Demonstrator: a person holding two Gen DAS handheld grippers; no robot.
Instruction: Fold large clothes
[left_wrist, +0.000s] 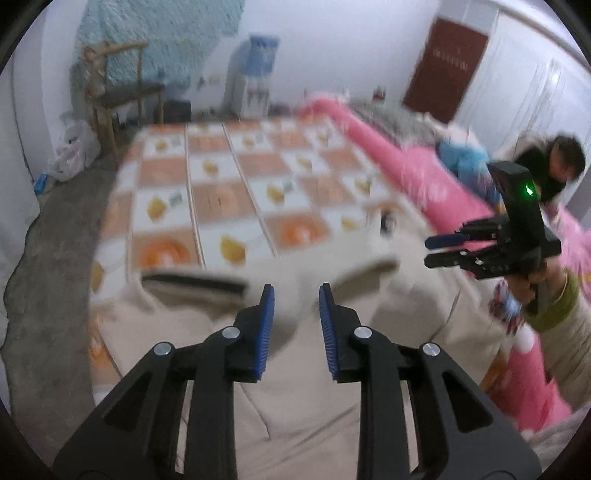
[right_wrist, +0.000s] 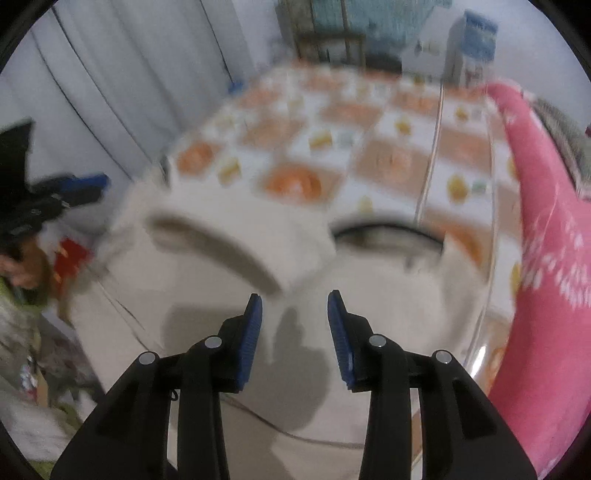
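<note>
Bed (left_wrist: 207, 192), checked orange-and-white cover, fills the view from centre to 12 o'clock. Cream garment (left_wrist: 295, 369) lies on its near end, at 6 o'clock, partly folded, dark collar edge at 10 o'clock of the jaws. Pink quilt (left_wrist: 424, 173) runs along 3 o'clock. Left hand-held gripper (left_wrist: 296, 317): jaws parted, nothing between. Right hand-held gripper (right_wrist: 294, 321): likewise parted and empty. Risk: motion blur indicates fast travel; a hurried re-grasp may pinch several layers and drag the fold apart.
</note>
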